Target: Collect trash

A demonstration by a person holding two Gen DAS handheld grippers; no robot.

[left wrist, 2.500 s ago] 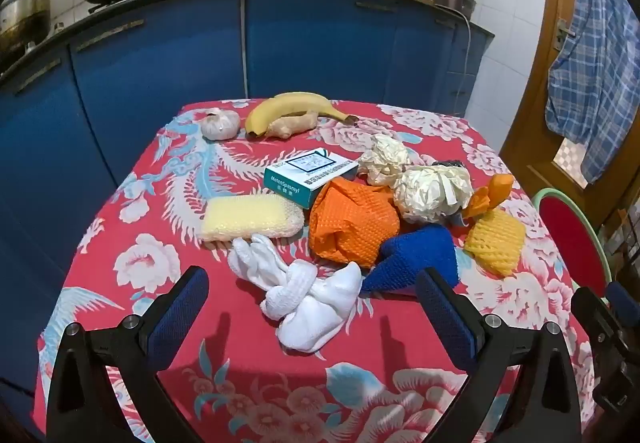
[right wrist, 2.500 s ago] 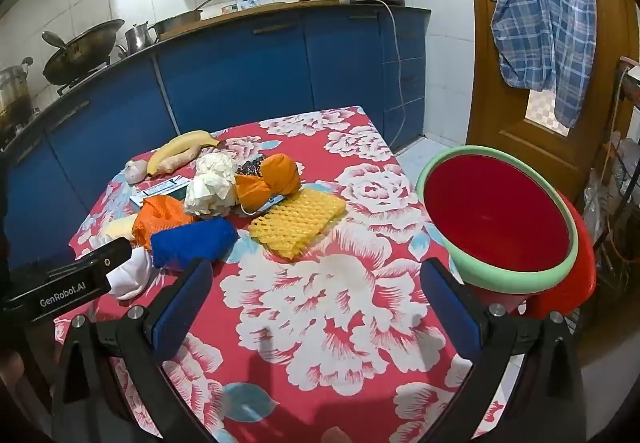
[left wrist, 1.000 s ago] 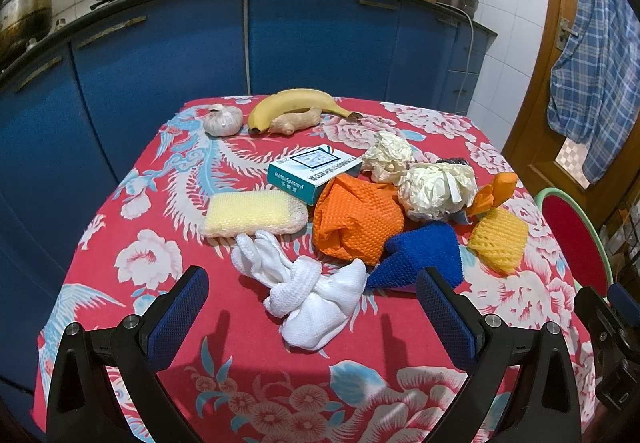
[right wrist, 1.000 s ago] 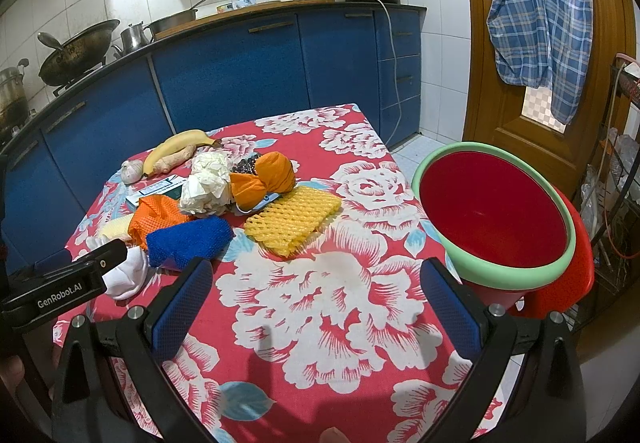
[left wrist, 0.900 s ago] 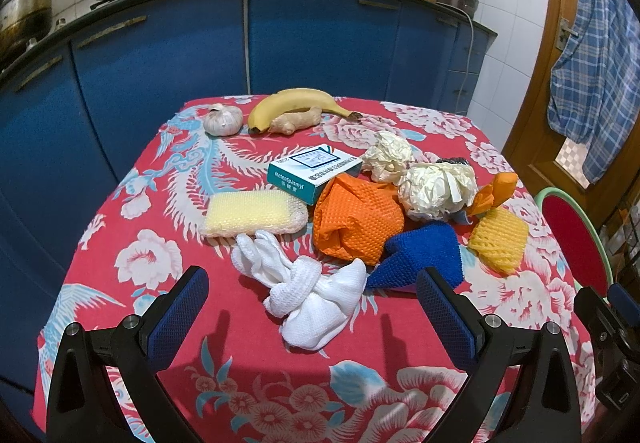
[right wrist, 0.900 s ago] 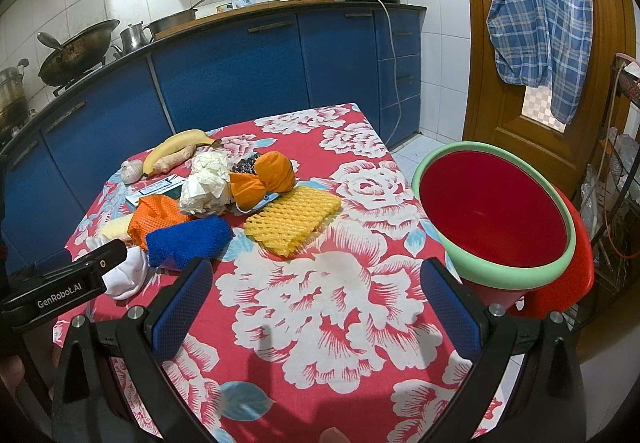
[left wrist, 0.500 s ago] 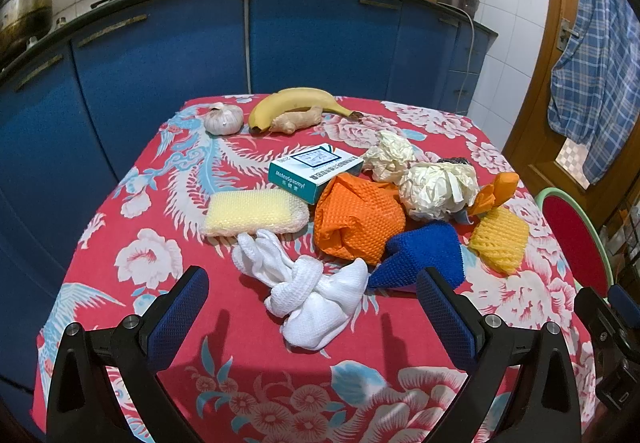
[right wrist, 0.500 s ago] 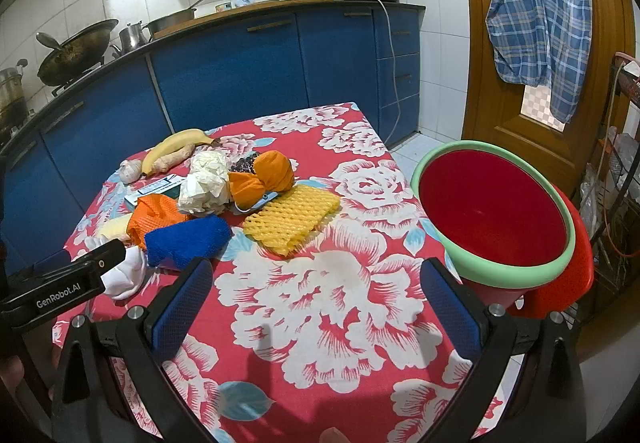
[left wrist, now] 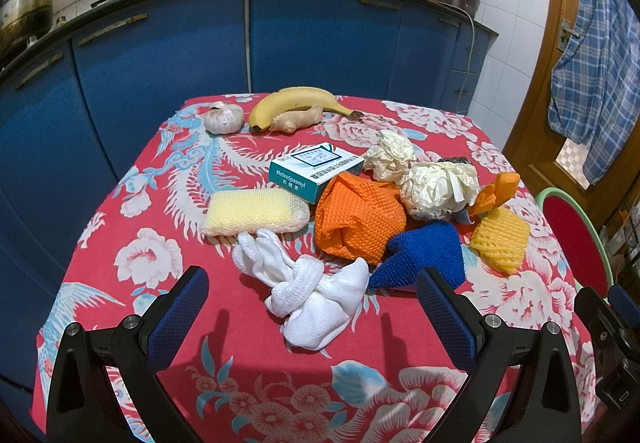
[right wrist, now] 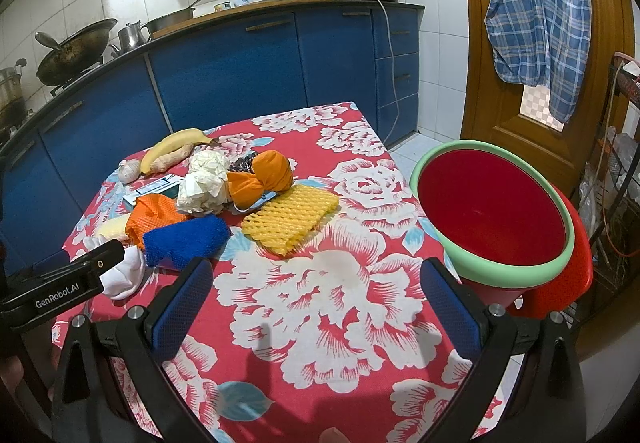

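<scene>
Hovering with jaws released and empty, the left gripper (left wrist: 312,307) faces the white cloth (left wrist: 310,293), the nearest piece. The right gripper (right wrist: 316,297), equally spread, hangs over bare tablecloth (right wrist: 340,283). Beyond lies the trash pile (right wrist: 208,203), mid-table; the red basin (right wrist: 494,211) stands off the right edge, likely the receptacle.

Trash heaped mid-surface, red basin beside it.
A white foam net (left wrist: 312,299) lies crumpled at 6 o'clock of the heap, touching the orange net (left wrist: 358,221) and blue net (left wrist: 424,255). Two crumpled paper balls (left wrist: 438,187) sit toward 1 o'clock; a yellow net (right wrist: 290,217) lies flat at 3 o'clock. The green-rimmed basin (right wrist: 496,271) tilts off the surface's right edge.
</scene>
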